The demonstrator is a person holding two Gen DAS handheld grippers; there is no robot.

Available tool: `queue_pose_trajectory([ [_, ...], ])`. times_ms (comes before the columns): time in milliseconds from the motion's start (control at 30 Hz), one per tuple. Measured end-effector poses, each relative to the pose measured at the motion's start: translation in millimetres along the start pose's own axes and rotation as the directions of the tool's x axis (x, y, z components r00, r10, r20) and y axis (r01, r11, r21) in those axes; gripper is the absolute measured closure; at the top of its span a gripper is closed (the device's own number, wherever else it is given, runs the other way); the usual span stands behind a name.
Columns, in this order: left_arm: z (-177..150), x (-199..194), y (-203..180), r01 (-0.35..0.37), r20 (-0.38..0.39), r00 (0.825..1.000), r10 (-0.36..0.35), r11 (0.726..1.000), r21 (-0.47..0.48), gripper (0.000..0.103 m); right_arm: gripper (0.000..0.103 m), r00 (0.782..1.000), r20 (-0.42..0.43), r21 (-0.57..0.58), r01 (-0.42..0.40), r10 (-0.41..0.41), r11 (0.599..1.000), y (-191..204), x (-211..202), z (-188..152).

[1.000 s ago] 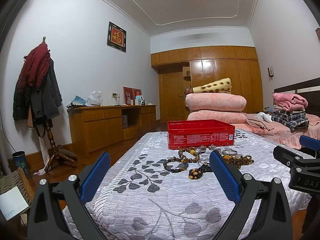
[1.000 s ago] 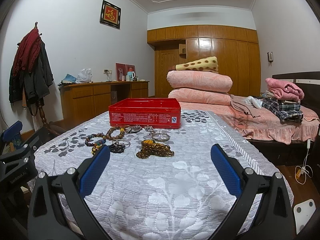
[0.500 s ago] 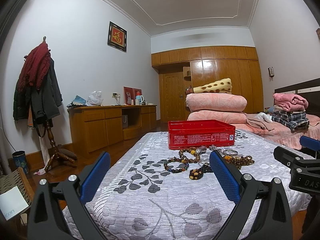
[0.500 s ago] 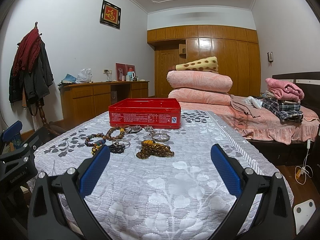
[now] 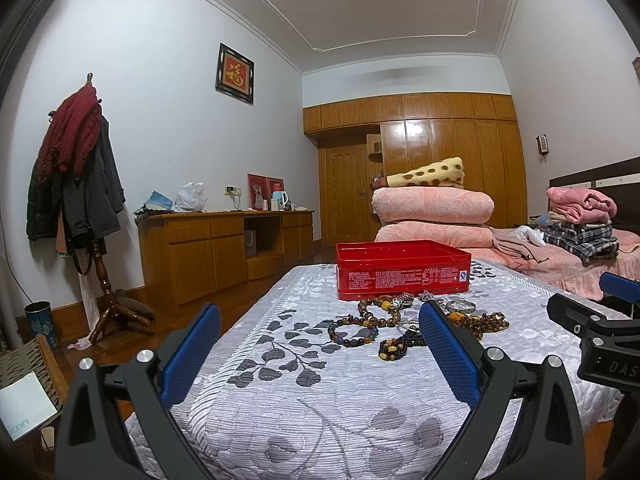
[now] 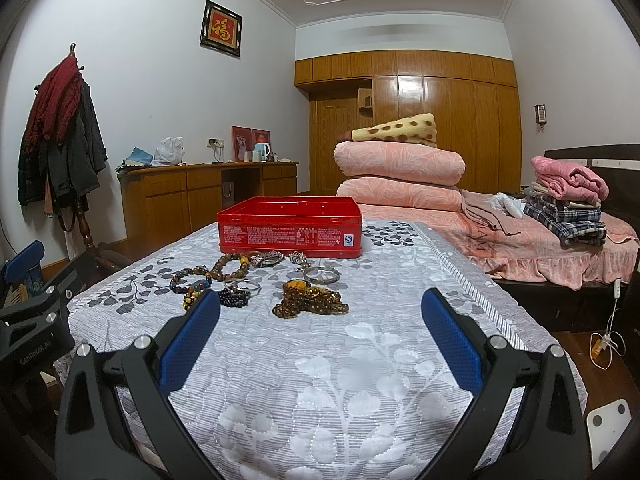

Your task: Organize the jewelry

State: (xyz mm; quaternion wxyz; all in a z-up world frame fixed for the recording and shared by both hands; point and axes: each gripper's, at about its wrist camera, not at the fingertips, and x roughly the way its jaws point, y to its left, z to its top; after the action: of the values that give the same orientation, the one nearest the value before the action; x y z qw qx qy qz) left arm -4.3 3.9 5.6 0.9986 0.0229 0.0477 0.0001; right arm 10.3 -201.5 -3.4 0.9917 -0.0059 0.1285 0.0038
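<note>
Item: loose jewelry, a cluster of bead bracelets, silver bangles and an amber-brown bead heap, lying on the grey leaf-patterned bedspread just in front of an open red tin; nothing can be seen inside the tin. Left gripper and right gripper: both with fingers spread wide and empty, short of the pile. Change over the last second: practically none, both views matching, so I judge the sorting not yet begun.
</note>
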Motion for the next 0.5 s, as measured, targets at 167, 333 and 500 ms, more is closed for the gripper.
queue_pose_trajectory([
  [167,0.5,-0.3,0.7,0.000,0.000,1.000,0.000,1.000,-0.001,0.006,0.005,1.000,0.000,0.000,0.000,0.000,1.000,0.1,-0.1,-0.1],
  [333,0.2,-0.3,0.2,-0.001,0.001,1.000,0.001,1.000,-0.001,0.006,0.005,1.000,0.001,0.000,0.000,0.000,1.000,0.2,-0.1,-0.2],
  [500,-0.1,0.0,0.2,-0.001,0.001,1.000,0.001,1.000,-0.001,0.006,0.005,1.000,0.001,0.000,0.000,0.000,1.000,0.2,-0.1,-0.3],
])
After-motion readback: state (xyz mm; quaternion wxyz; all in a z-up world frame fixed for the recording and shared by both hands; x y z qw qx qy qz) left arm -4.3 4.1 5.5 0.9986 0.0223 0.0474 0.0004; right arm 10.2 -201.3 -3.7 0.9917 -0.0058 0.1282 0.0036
